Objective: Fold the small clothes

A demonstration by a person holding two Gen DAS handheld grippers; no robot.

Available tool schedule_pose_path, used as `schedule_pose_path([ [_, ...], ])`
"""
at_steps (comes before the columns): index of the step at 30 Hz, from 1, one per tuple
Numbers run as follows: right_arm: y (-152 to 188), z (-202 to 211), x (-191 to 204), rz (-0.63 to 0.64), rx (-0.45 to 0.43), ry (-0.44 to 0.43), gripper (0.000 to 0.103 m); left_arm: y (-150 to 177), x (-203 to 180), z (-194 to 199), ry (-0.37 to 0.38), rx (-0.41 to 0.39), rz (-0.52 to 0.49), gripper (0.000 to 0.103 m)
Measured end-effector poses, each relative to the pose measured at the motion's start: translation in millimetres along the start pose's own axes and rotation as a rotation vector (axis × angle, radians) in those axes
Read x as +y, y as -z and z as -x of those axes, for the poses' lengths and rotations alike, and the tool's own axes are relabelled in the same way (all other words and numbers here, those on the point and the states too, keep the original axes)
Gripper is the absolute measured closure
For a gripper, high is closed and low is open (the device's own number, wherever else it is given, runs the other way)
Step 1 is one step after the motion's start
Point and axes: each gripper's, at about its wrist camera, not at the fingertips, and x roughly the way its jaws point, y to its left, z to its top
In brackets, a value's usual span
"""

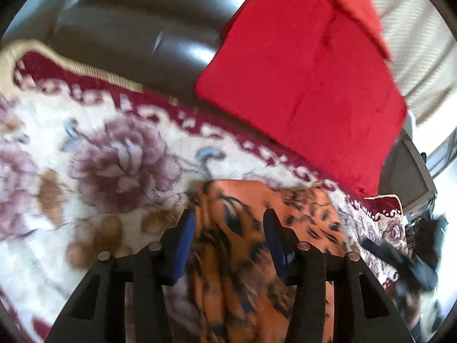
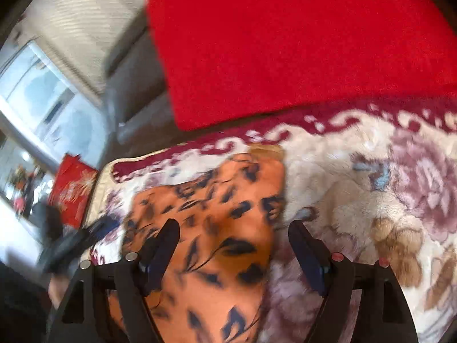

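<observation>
An orange cloth with dark leaf print (image 1: 245, 228) lies on a floral blanket (image 1: 114, 148). My left gripper (image 1: 230, 221) is open, its fingers straddling the cloth's left part just above it. The same cloth shows in the right wrist view (image 2: 217, 214). My right gripper (image 2: 234, 230) is open over the cloth's right edge, one finger above the cloth, the other above the blanket (image 2: 371, 200). The other gripper shows blurred at the right of the left view (image 1: 400, 260) and at the left of the right view (image 2: 71, 243). Both views are motion-blurred.
A red cushion (image 1: 302, 80) leans at the blanket's far edge against a dark sofa back (image 1: 137, 28); it also shows in the right view (image 2: 285, 43). A window with pale curtains (image 2: 57, 85) and a small red cushion (image 2: 71, 188) are at the side.
</observation>
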Motion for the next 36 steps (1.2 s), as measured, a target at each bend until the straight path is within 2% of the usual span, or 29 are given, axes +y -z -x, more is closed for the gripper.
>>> schedule_pose_path([
  [1,8,5,13,0.022,0.010,-0.061,0.021,-4,9,-16,0.006,0.060,0.029,0.085],
  [2,16,8,24,0.054,0.033,-0.103,0.021,-8,21,-33,0.022,0.113,0.079,0.085],
  [6,57,-6,58,0.121,0.127,-0.170,0.021,-14,49,-38,0.148,0.135,0.194,0.085],
  [10,87,-34,60,0.139,0.219,-0.147,0.021,-5,52,-28,0.180,0.116,0.218,0.081],
  [11,89,-36,60,0.143,0.216,-0.136,0.021,-3,50,-23,0.172,0.101,0.221,0.079],
  [13,84,-33,51,0.139,0.211,-0.138,0.021,7,37,2,0.162,0.044,0.173,0.077],
  [15,82,-33,51,0.130,0.204,-0.143,0.021,29,22,29,0.187,0.005,0.101,0.067],
  [17,81,-30,47,0.113,0.198,-0.148,0.021,54,9,53,0.181,-0.025,0.045,0.064],
  [19,79,-27,46,0.095,0.188,-0.158,0.021,85,-1,66,0.162,-0.020,0.006,0.064],
  [20,80,-25,45,0.087,0.185,-0.160,0.021,98,-2,69,0.139,-0.016,0.001,0.065],
  [21,81,-24,44,0.083,0.180,-0.162,0.021,113,2,67,0.119,0.004,0.015,0.085],
  [22,83,-20,43,0.080,0.177,-0.166,0.021,123,8,60,0.092,0.032,0.021,0.089],
  [23,83,-18,43,0.077,0.176,-0.170,0.021,128,15,58,0.084,0.029,0.038,0.089],
  [25,85,-14,43,0.071,0.176,-0.179,0.021,130,40,55,0.166,0.019,0.156,0.089],
  [26,85,-10,43,0.071,0.171,-0.176,0.021,129,45,56,0.168,0.015,0.184,0.089],
  [28,86,-3,40,0.069,0.161,-0.174,0.021,125,38,67,0.117,-0.009,0.168,0.093],
  [29,86,1,38,0.063,0.151,-0.174,0.021,126,34,72,0.115,-0.011,0.164,0.094],
  [31,87,9,32,0.044,0.139,-0.182,0.021,130,22,86,0.155,-0.015,0.137,0.086],
  [32,88,12,28,0.030,0.133,-0.188,0.021,133,16,90,0.157,-0.025,0.115,0.073],
  [33,90,15,26,0.020,0.129,-0.193,0.021,139,11,92,0.150,-0.028,0.098,0.051],
  [34,91,17,25,0.013,0.125,-0.198,0.021,144,9,90,0.150,-0.024,0.095,0.046],
  [35,93,20,23,0.008,0.122,-0.203,0.021,148,10,85,0.152,-0.018,0.093,0.046],
  [36,95,24,21,0.007,0.119,-0.206,0.021,152,13,76,0.101,0.008,0.088,0.074],
])
